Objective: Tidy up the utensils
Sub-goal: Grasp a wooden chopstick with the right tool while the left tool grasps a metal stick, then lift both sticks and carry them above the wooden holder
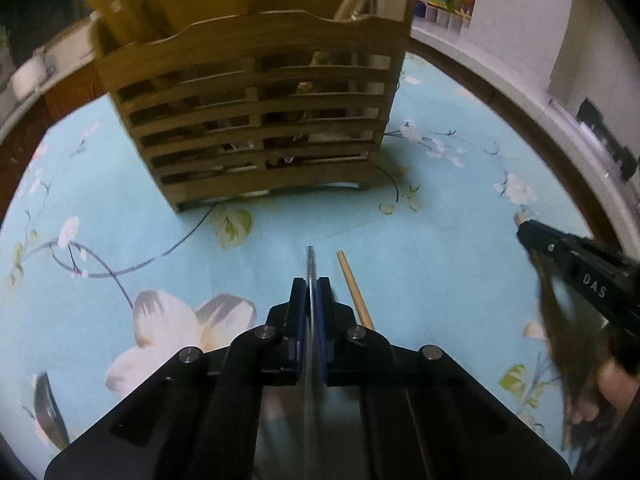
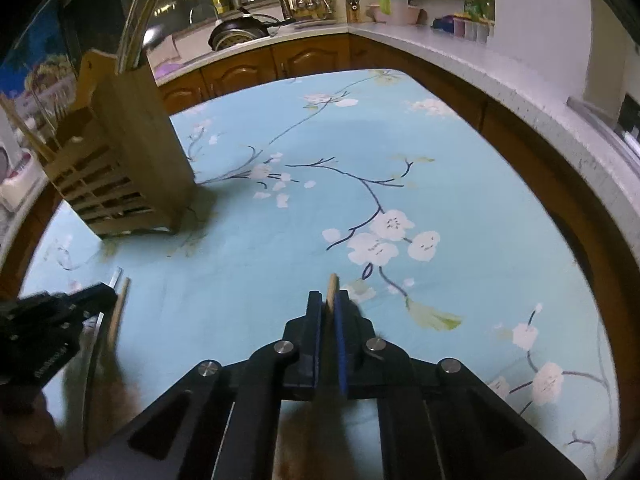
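A slatted wooden utensil holder (image 1: 256, 120) stands on the blue floral tablecloth; it also shows at the left in the right wrist view (image 2: 120, 160) with utensils standing in it. My left gripper (image 1: 311, 280) is shut on a thin metal utensil (image 1: 310, 264), seen edge-on, a short way in front of the holder. A wooden chopstick (image 1: 354, 288) lies on the cloth just right of it. My right gripper (image 2: 330, 300) is shut on a wooden utensil handle (image 2: 332, 284); it appears at the right of the left wrist view (image 1: 524, 228).
The table (image 2: 320, 200) is covered by a blue cloth with white blossoms. A white kitchen counter (image 2: 440, 40) with wooden cabinets runs behind it, holding a pan (image 2: 240, 30), a utensil rack, bottles and containers.
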The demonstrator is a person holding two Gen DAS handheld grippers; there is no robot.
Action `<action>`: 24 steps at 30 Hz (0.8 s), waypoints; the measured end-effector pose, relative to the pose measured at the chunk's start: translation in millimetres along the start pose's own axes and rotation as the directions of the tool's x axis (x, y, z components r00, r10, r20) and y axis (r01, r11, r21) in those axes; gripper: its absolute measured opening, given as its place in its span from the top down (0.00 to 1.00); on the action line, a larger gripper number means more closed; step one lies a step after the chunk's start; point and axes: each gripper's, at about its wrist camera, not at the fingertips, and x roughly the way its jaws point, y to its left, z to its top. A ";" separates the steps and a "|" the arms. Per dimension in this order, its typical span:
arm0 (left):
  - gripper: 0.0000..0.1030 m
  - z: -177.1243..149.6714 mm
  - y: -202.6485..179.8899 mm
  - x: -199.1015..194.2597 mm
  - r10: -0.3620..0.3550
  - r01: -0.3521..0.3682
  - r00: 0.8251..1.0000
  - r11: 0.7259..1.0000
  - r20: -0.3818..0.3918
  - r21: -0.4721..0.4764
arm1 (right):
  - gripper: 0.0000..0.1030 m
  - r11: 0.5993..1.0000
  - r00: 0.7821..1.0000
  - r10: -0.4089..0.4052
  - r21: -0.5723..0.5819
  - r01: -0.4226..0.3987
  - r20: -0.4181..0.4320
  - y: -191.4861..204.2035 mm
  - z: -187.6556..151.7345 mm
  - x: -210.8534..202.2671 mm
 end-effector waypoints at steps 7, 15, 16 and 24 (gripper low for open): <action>0.96 -14.7 15.2 -43.0 -0.064 0.068 0.995 0.996 0.075 -0.053 | 0.95 0.995 0.995 0.091 0.024 -0.092 0.049 5.0 -5.2 -31.2; 0.96 -24.5 31.1 -102.1 -0.124 0.143 0.975 0.985 0.183 -0.100 | 0.95 0.990 0.981 0.144 -0.006 -0.144 0.130 21.9 -3.8 -77.1; 0.96 -27.3 34.5 -109.1 -0.129 0.152 0.972 0.983 0.194 -0.107 | 0.95 0.989 0.979 0.147 -0.007 -0.148 0.140 22.9 -3.5 -82.3; 0.96 -30.5 40.2 -155.8 -0.145 0.186 0.947 0.975 0.287 -0.120 | 0.95 0.981 0.958 0.191 -0.022 -0.190 0.216 31.0 1.9 -124.0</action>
